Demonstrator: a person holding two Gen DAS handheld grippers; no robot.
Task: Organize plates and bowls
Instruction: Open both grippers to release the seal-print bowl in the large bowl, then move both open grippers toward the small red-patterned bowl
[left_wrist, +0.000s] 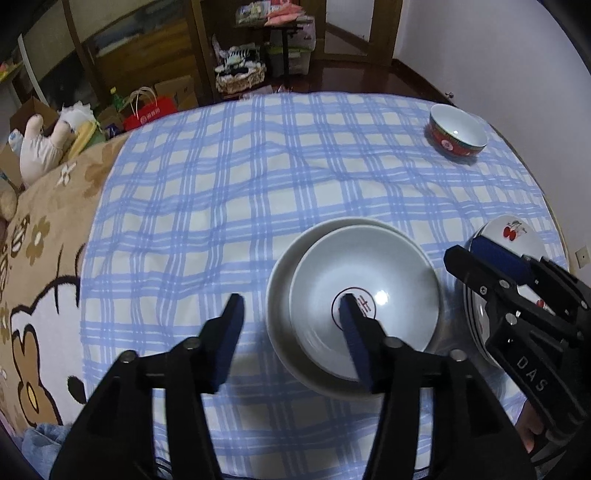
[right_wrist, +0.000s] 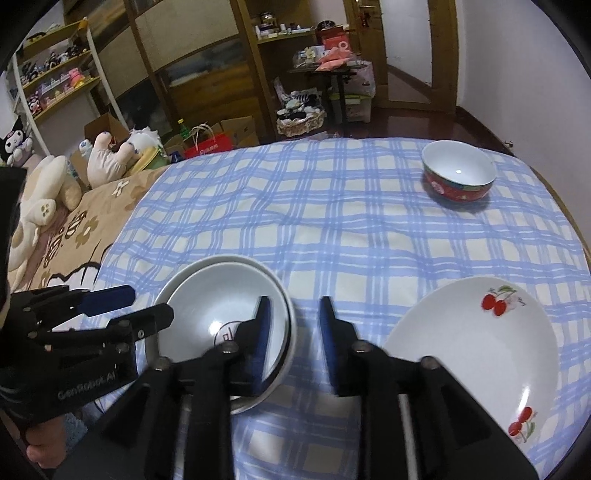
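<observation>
My left gripper (left_wrist: 291, 317) stands open and holds nothing: the near-left rim of the 2 nested pale grey ceramic bowls (left_wrist: 399, 273) lies between its blue pads, untouched. My right gripper (right_wrist: 293, 325) is parted too and empty, one pad over the bowls' right rim, the other above the blue-checked cloth (right_wrist: 332, 221). The inner bowl, with a red mark on its floor, sits in the slightly larger one. To the right lies a stack of white cherry-printed plates (right_wrist: 480, 350). Far off stands an empty red-sided bowl with white inside (right_wrist: 458, 173).
</observation>
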